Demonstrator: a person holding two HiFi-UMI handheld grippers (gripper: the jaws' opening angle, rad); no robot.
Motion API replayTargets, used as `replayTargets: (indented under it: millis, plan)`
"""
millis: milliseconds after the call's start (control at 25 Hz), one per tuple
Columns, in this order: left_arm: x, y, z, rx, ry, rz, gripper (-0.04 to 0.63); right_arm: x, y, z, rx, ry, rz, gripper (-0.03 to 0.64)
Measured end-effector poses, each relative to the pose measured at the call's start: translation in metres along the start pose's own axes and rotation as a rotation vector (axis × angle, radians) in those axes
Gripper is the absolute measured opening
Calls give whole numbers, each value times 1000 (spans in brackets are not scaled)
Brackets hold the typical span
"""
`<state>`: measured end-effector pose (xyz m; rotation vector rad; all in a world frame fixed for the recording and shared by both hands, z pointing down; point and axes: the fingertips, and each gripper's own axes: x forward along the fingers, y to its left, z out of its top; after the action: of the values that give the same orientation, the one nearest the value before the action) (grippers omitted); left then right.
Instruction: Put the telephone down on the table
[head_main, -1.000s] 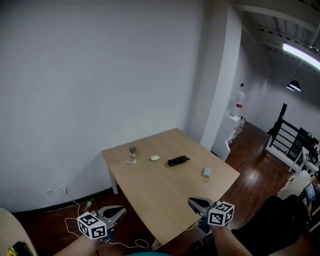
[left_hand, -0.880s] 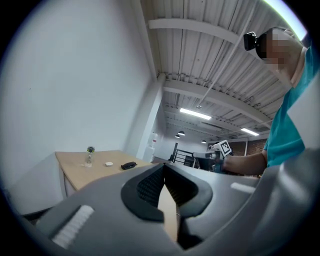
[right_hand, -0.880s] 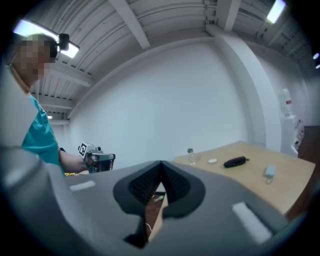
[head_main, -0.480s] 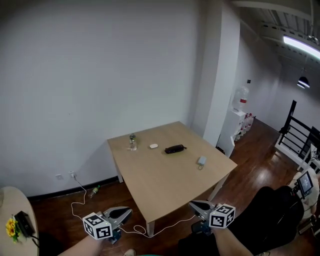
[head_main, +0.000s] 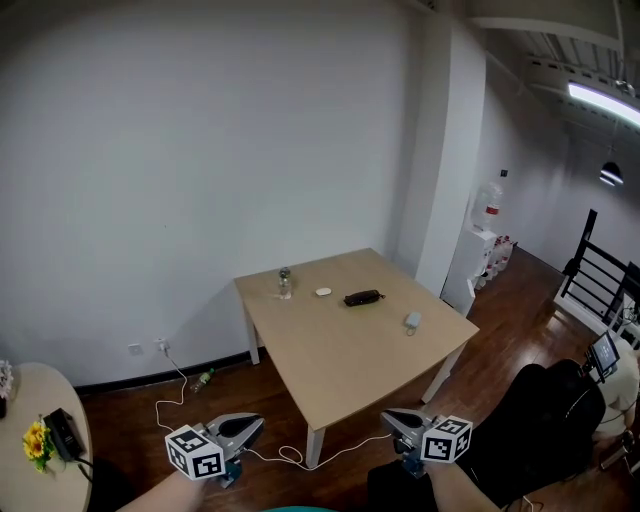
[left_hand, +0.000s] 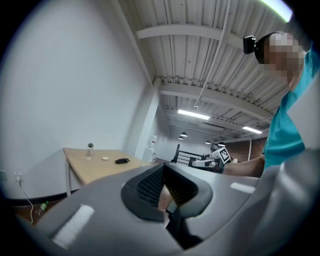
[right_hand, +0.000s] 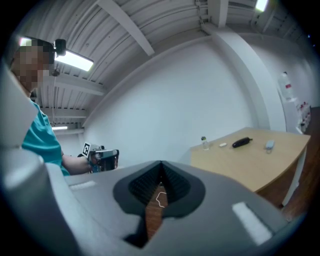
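Left claw (head_main: 250, 424) and right claw (head_main: 392, 417) are both clenched empty near me; I see the phone (head_main: 362, 298) lying on the far table (head_main: 350, 365), right of a bottle (head_main: 285, 284).

The person is backing away from the table (head_main: 350, 350), so it is shrinking in the head view and sliding toward the right, with the telephone (head_main: 362, 298) on it looking smaller. The left gripper (head_main: 252, 426) and right gripper (head_main: 392, 416), a second ago at the table's near edge, are now hanging over the dark floor (head_main: 200, 400). A round side table (head_main: 30, 395) with yellow flowers (head_main: 37, 440) is coming into view at lower left, along with more of the white cable (head_main: 272, 455).
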<state>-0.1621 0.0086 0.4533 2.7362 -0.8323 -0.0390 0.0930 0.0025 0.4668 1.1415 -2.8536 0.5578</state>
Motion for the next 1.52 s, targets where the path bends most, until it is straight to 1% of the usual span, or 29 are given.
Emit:
replayTargets:
  millis: [120,280,400,480,600,760,920,1080,1360,1520]
  plan:
    - [-41,4,-6,-3,13,-14,6,12,34,-9,10,-10,-15,2]
    - [-98,8,-15,23,38,-40,6,33,81,-19,11,-20,-24,2]
    - [-131,17,-19,4,33,-24,6,46,110,-22,14,-29,-16,2]
    - [-141,19,-22,-9,31,-10,6,47,125,-20,10,-34,0,2]
    - [-141,6,-25,-11,17,0,6,31,134,-17,7,-47,20,2]
    - [-127,-21,-30,-8,-11,18,6,-3,127,-24,35,-61,29,0]
    - [-103,-45,-33,-31,-42,19,6,-30,117,-38,8,-12,29,0]
    - [-87,-64,-36,-42,-42,14,6,-49,109,-45,-12,14,19,0]
    - [-82,-66,-36,-33,-27,9,6,-50,106,-43,-32,-7,18,0]
    - [-80,-65,-33,-33,-30,5,6,-47,108,-45,-41,2,17,0]
